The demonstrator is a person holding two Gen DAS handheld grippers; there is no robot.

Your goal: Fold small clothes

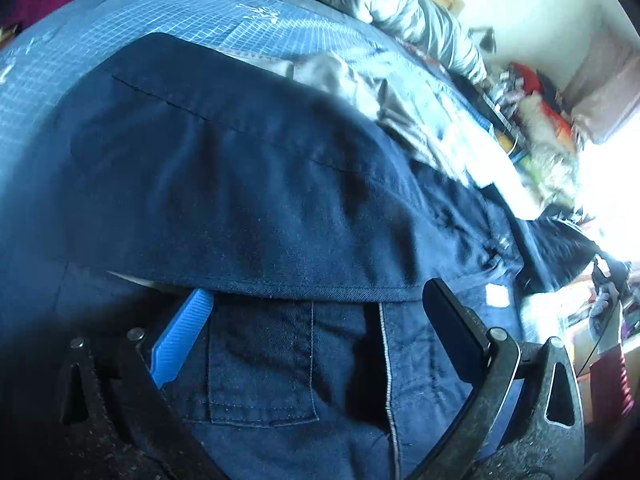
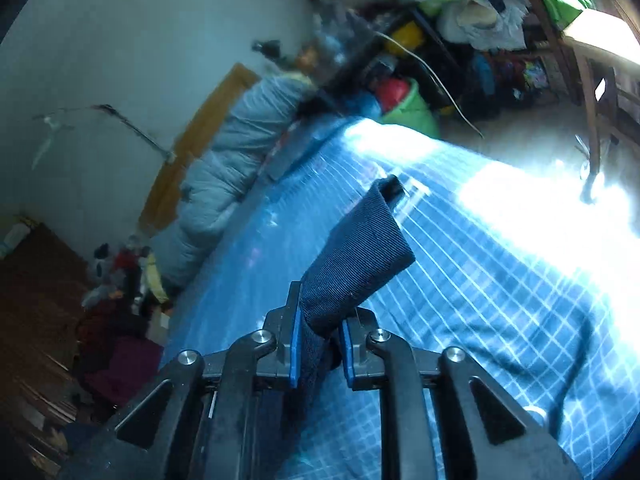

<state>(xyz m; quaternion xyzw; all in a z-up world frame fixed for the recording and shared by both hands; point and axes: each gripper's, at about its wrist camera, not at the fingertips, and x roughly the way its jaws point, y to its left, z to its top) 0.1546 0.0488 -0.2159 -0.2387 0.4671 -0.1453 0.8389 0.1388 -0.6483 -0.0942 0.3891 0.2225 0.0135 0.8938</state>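
Left wrist view: left gripper spread wide over navy trousers lying on the blue grid mat, one blue pad under a folded edge. Right wrist view: right gripper clamping a navy trouser corner above the mat.

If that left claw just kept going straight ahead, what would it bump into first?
Probably the folded-over edge of the navy trousers, lying right across the open left gripper; one blue pad seems already tucked under it.

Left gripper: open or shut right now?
Open. The left gripper has its fingers spread wide over the navy garment, one blue pad tucked under a folded edge.
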